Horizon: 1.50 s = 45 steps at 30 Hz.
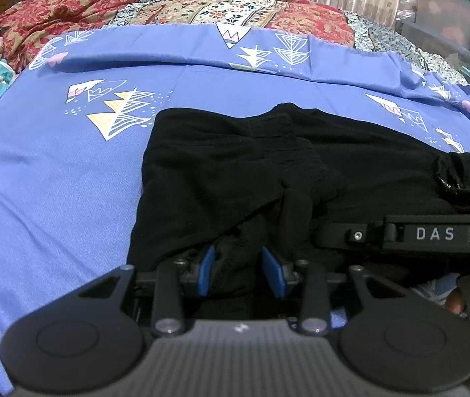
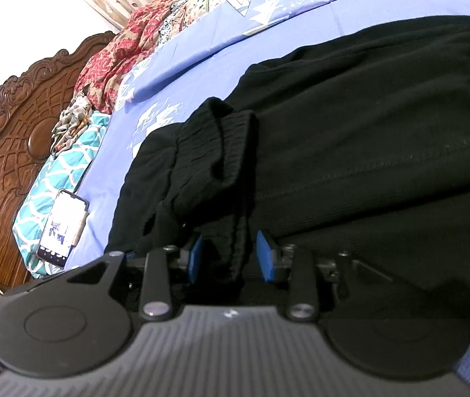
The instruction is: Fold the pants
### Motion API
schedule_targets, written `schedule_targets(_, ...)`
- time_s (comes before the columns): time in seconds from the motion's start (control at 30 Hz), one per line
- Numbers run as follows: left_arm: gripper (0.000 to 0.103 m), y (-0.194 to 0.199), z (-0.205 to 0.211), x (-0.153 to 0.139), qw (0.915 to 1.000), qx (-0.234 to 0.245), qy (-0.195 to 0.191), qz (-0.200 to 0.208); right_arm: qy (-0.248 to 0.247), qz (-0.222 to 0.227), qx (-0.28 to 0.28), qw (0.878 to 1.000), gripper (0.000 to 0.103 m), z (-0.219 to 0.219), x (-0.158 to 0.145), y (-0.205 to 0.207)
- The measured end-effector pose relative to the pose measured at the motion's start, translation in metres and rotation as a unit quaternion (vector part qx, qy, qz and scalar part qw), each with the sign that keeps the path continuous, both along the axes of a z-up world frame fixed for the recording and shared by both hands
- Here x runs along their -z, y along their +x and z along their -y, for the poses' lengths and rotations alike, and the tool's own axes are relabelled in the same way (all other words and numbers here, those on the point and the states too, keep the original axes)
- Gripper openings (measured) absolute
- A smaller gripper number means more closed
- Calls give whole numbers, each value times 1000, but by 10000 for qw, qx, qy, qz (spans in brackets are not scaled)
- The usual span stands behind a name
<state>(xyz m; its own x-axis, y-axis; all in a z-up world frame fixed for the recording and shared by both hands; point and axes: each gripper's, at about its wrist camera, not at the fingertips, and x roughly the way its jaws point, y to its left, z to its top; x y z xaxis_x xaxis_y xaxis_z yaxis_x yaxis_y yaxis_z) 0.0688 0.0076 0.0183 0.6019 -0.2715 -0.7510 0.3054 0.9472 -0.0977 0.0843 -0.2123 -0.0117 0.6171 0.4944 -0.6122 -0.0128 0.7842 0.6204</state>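
The black pants [image 1: 235,165] lie partly folded on the blue patterned bedsheet [image 1: 53,198]. In the left wrist view my left gripper [image 1: 239,271] is shut on a bunch of the pants' near edge, black cloth filling the gap between its blue pads. The right gripper's body [image 1: 433,233] lies just to its right on the cloth. In the right wrist view the pants [image 2: 367,132] fill the right half, with their ribbed cuffs [image 2: 225,139] doubled back on top. My right gripper [image 2: 231,258] is shut on a hanging fold of the same cloth.
A phone [image 2: 63,228] lies on the sheet at the left, beside a teal patterned pillow [image 2: 53,175] and a carved wooden headboard [image 2: 10,139]. Red floral bedding [image 1: 102,10] is heaped along the far side. Plastic storage boxes [image 1: 449,23] stand at the far right.
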Motion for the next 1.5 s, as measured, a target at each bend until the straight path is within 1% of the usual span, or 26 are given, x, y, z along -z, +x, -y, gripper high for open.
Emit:
schedule_targets(0.2, 34, 0, 2, 0, 10000, -4, 40, -1, -1, -7, -22, 10000, 39, 2, 0, 0)
schedule_targets(0.33, 34, 0, 0, -1, 10000, -5, 30, -4, -136, 49, -61, 9999, 39, 4, -7, -5)
schedule_targets(0.4, 34, 0, 0, -1, 10000, -12, 13, -7, -229, 172, -15, 9996, 45, 3, -14, -13)
schedule_targets(0.57, 34, 0, 0, -1, 10000, -16, 20, 2, -652, 631, -54, 9959, 46, 3, -33, -42)
schedule_targets(0.63, 34, -1, 0, -1, 10000, -22, 27, 11, -806, 695, -46, 9943, 46, 4, -33, -52)
schedule_targets(0.7, 34, -1, 1, -1, 10000, -23, 35, 17, -900, 621, 4, 9940, 46, 7, -29, -57)
schedule_targets(0.8, 34, -1, 2, -1, 10000, -24, 52, 18, -958, 279, 109, 9950, 43, 14, -16, -52)
schedule_targets(0.87, 34, -2, 2, -1, 10000, -26, 65, 23, -845, 198, 173, 9961, 44, 17, -12, -50)
schedule_targets(1.03, 34, -2, 3, -1, 10000, -30, 83, 31, -915, 221, 143, 9955, 44, 13, -12, -49)
schedule_targets(1.5, 35, -2, 3, -1, 9999, -15, 105, 31, -781, 216, 192, 9965, 44, 14, -13, -51)
